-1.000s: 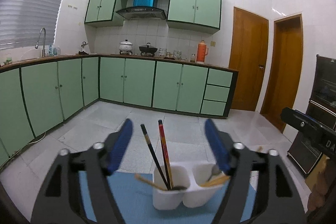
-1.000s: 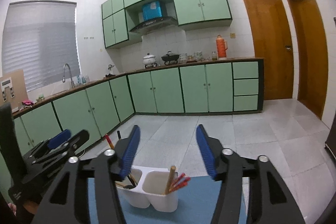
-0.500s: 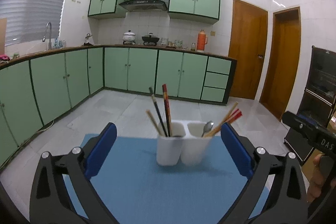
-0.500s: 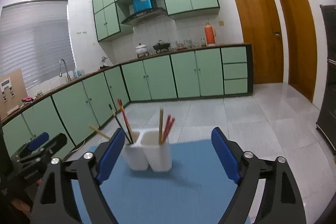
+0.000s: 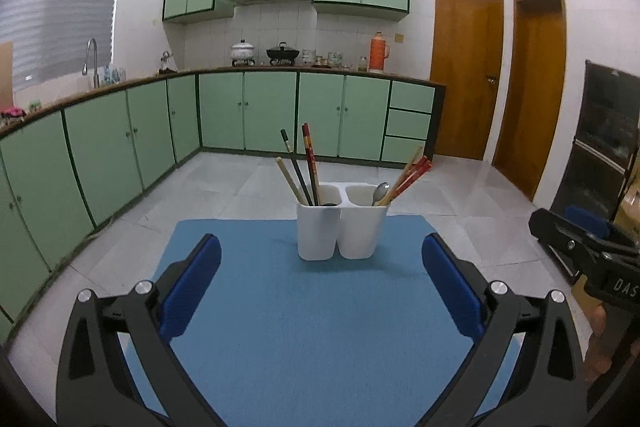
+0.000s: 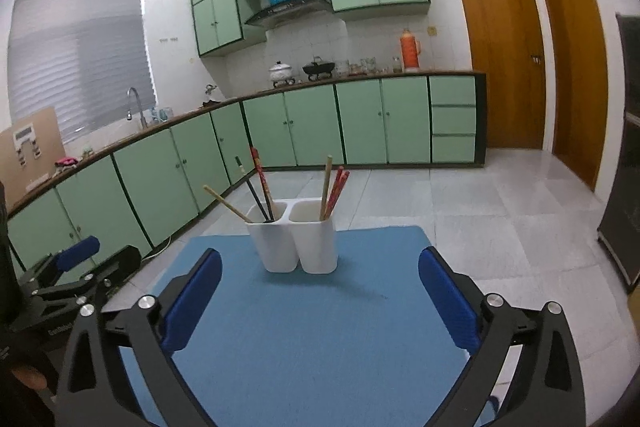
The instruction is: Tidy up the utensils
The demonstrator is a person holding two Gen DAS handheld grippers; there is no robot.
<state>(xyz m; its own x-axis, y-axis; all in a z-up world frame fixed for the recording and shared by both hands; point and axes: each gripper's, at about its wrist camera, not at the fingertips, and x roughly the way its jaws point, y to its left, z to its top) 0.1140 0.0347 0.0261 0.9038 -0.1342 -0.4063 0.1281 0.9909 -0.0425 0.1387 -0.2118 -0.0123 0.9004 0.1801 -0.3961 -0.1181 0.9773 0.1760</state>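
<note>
Fingers on my left gripper [image 5: 320,291] are spread wide and hold nothing; my right gripper [image 6: 319,297] is just as wide apart and empty. Both hang over the near part of the blue mat [image 5: 312,315]. I see the white two-cup holder [image 5: 342,223] near the mat's far edge, chopsticks [image 5: 306,167] in the left cup, spoon [image 5: 380,191] and red chopsticks [image 5: 414,174] in the right. The right gripper's body shows "DAS".

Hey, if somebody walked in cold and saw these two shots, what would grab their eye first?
The white holder on the blue mat, dead centre: its two cups bristle with chopsticks, and a spoon shows in the right one. Next, each open gripper, left and right, framing it with blue pads. Behind runs a wall of green cabinets.
</note>
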